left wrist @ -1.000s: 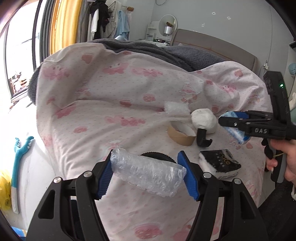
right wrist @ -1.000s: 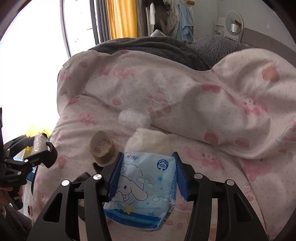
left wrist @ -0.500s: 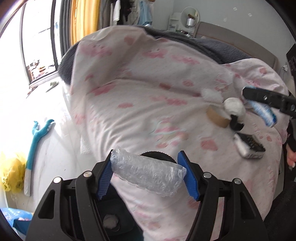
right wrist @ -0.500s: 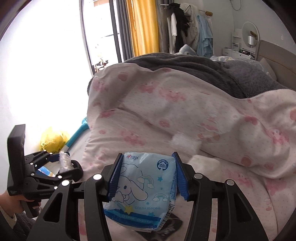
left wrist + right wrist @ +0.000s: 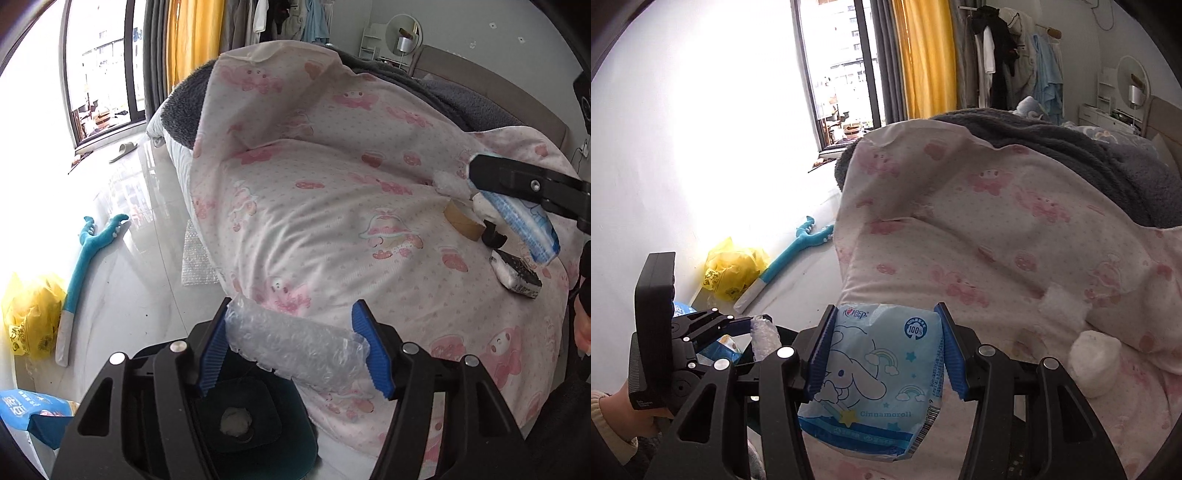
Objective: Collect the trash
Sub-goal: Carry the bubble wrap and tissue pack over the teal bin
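My left gripper is shut on a roll of clear bubble wrap, held above a dark teal trash bin beside the bed. My right gripper is shut on a blue Cinnamoroll tissue pack and shows at the right of the left wrist view. The left gripper with the bubble wrap shows at the lower left of the right wrist view. On the pink bedspread lie a cardboard tape roll, a white wad, a black hook and a black-and-white packet.
A yellow plastic bag and a blue toy stick lie on the white floor by the wall. A sheet of bubble wrap lies on the floor by the bed. A blue package sits at the lower left.
Both grippers have swung left, away from the bed's trash and toward the floor side. The bin has come fully into view below the left gripper. Both grips are unchanged.
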The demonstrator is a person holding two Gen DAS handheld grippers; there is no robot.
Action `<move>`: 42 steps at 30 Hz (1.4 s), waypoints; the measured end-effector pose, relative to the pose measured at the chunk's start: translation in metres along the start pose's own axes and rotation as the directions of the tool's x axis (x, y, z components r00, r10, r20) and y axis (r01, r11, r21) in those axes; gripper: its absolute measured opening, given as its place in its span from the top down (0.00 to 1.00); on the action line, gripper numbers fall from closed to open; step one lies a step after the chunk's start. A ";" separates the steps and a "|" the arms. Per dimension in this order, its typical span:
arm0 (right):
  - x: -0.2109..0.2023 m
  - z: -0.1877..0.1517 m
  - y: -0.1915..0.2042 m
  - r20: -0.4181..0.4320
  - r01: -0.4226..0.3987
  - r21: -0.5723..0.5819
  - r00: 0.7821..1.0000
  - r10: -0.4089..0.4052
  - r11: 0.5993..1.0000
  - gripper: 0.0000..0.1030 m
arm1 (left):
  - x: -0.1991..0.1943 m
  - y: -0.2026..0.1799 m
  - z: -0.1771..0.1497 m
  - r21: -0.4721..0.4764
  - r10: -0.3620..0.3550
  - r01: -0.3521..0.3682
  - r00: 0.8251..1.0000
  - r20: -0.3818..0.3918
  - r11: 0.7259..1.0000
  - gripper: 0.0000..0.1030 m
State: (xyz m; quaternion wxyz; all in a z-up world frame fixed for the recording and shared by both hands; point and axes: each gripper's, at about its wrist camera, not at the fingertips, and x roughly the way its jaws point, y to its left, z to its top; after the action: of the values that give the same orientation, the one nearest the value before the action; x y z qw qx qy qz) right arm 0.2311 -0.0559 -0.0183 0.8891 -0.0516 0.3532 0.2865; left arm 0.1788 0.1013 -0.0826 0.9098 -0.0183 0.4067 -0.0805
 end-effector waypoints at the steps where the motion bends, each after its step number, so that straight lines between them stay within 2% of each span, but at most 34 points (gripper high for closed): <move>1: 0.002 0.001 0.005 -0.001 -0.006 -0.004 1.000 0.006 1.000 0.48 | -0.002 0.002 -0.001 0.000 0.001 -0.001 1.000 0.000 1.000 0.35; 9: 0.020 0.007 0.047 -0.021 -0.057 -0.035 0.998 0.056 0.998 0.48 | -0.005 0.033 -0.017 -0.036 0.045 -0.048 0.997 -0.063 0.998 0.36; 18: 0.042 0.007 0.102 -0.053 -0.121 -0.088 0.992 0.117 0.989 0.48 | 0.000 0.084 -0.047 -0.134 0.087 -0.113 0.979 -0.184 0.985 0.36; 27: 0.061 0.004 0.143 -0.095 -0.163 -0.126 0.984 0.151 0.979 0.48 | 0.007 0.121 -0.079 -0.208 0.083 -0.149 0.952 -0.295 0.967 0.36; 37: 0.085 -0.002 0.177 -0.152 -0.189 -0.157 0.974 0.165 0.969 0.48 | 0.023 0.145 -0.113 -0.274 0.018 -0.151 0.900 -0.435 0.950 0.33; 42: 0.099 -0.007 0.186 -0.184 -0.190 -0.161 0.970 0.160 0.968 0.48 | 0.019 0.153 -0.121 -0.294 0.006 -0.152 0.895 -0.445 0.943 0.26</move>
State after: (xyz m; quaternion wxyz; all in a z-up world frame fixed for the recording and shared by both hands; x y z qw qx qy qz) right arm 0.1837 0.1440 -0.0681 0.8188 -0.1234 0.4038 0.3889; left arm 0.1215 0.2532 -0.1927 0.7821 -0.1310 0.6088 0.0224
